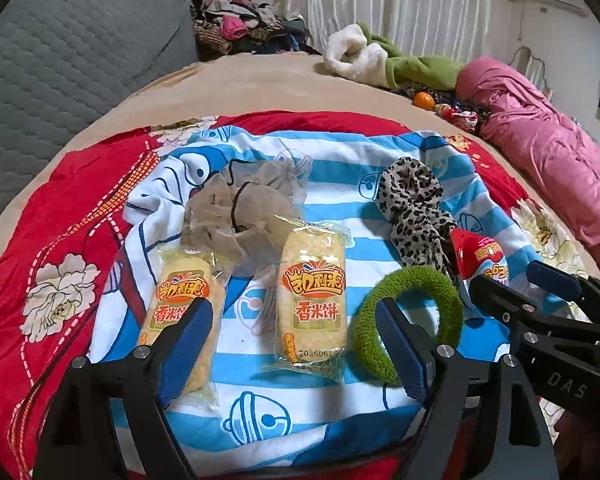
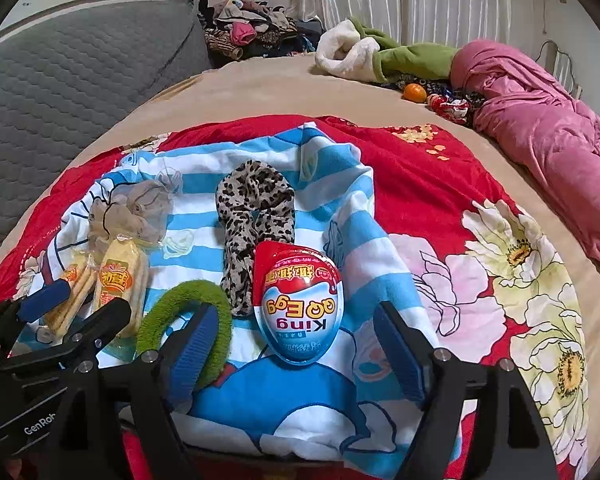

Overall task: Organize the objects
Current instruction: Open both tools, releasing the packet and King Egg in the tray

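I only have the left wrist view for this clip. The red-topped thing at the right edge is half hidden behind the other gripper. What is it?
Observer: A red, white and blue egg-shaped toy package printed "King QQ Egg"; it lies on the striped blue cloth.
Operator: Is the right gripper gripping it?
Observer: No. The right gripper is open, and the egg lies between its fingers untouched.
Operator: What is right of the egg?
Observer: Red bedding with large pink and white flowers; no further small item shows on it.
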Tool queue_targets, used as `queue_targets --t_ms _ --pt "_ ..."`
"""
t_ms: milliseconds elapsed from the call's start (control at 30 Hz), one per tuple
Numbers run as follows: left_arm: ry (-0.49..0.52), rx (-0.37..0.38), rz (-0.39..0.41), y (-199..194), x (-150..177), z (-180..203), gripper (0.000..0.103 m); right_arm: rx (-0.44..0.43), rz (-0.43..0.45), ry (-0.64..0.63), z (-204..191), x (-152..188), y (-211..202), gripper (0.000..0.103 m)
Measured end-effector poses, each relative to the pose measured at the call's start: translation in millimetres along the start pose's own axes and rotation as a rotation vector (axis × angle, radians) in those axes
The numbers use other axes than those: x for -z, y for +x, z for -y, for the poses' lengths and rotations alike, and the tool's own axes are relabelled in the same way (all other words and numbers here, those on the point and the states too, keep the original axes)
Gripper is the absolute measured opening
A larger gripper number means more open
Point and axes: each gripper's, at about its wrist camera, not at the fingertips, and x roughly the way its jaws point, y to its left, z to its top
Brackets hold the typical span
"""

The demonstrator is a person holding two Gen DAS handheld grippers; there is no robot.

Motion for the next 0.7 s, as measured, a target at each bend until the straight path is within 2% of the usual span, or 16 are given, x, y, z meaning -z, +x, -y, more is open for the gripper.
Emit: queue_targets --t_ms 133,167,200,233,300,333,700 --pt "-0.016 0.012 -0.006 -4.8 0.5 -2.7 0.089 0.014 0.005 0.01 1.9 -0.9 -5.7 0.085" --pt "-0.022 0.01 -0.005 -6.0 0.3 -3.4 0.092 0.014 0.006 0.015 3.2 -1.2 -7.0 0.086" --pt "-0.027 -0.01 0.001 -8.2 -0.2 -5.1 0.101 0.012 0.007 0.02 4.2 -1.9 -8.0 0.087" --pt "-0.032 -0.012 0.007 -8.6 -0.6 -6.5 0.103 0.013 0.009 0.027 5.7 -2.7 -9.1 0.087" --pt "-0.049 -0.004 0.004 -10.6 -1.6 -11.4 0.103 0.009 0.01 0.034 7.0 -3.3 -11.2 0.096" --pt "-0.057 0.0 0.004 -11.7 -1.6 -13.2 0.103 0.006 0.011 0.036 7.2 -3.6 -12.4 0.098" --pt "-0.052 -0.034 0.007 -26.0 -0.6 -26.8 0.103 -0.014 0.031 0.031 0.4 -3.7 -28.7 0.102"
